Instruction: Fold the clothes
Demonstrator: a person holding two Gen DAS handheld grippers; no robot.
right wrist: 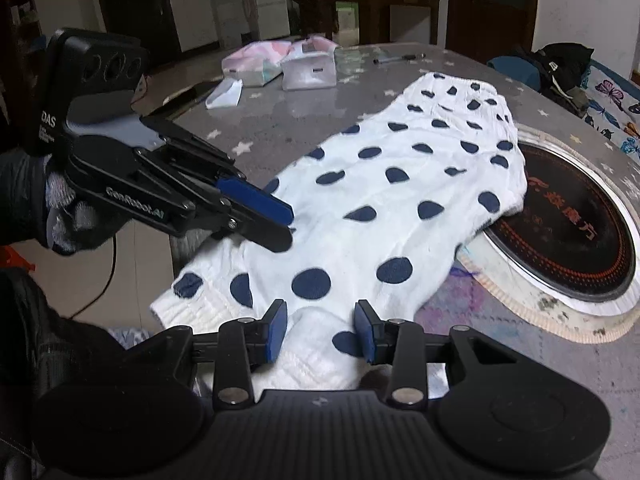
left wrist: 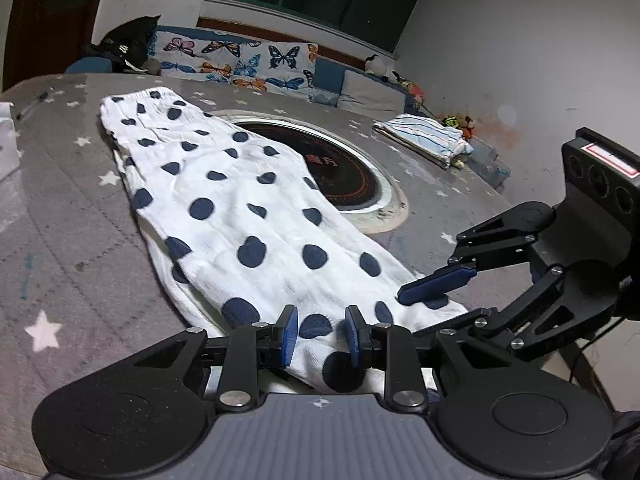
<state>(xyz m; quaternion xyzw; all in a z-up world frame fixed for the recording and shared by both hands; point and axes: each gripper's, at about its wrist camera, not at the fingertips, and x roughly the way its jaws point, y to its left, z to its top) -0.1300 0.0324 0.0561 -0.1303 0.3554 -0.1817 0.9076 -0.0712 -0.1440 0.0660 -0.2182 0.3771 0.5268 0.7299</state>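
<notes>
Left wrist view showed the polka-dot trousers (left wrist: pixel 248 208) lying lengthwise on the worktop (left wrist: pixel 72 264), seemingly halved leg-on-leg, both the left claw (left wrist: pixel 321 330) and right claw (right wrist: pixel 321 330) spread over the near cuffs, crosswise folds apparently remaining, while a folded striped garment (left wrist: pixel 424 136) sat far right.

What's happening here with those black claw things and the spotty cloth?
A person is folding clothes with a hand-held gripper in each hand. White polka-dot trousers lie stretched across a grey star-patterned table, partly covering a round built-in cooktop. The left hand-held gripper and right hand-held gripper are both open at the near hem, cloth between the fingers, not yet clamped.
</notes>
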